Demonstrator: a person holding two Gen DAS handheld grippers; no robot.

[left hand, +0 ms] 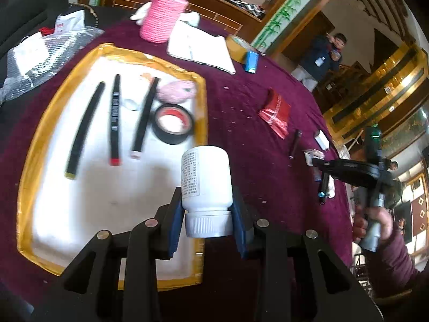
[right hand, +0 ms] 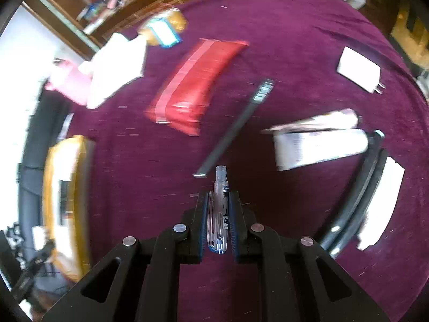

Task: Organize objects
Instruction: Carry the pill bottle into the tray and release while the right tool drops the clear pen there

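White bottle (left hand: 206,185) between left fingers (left hand: 175,230)

Left wrist view: looks forward and down along its fingers, close above the yellow-edged white mat (left hand: 107,214).
Right wrist view: faces down, close over the maroon tablecloth (right hand: 295,40).
Shared: red packet (left hand: 274,111) (right hand: 193,86), tablecloth.

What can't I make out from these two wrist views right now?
- Left wrist: the print on the white bottle held by the left gripper is too small to read.
- Left wrist: the pink knitted holder is cut off by the top edge.
- Right wrist: motion blur smears the red packet.
- Right wrist: the label on the clear pen is partly hidden by the right gripper's pads.
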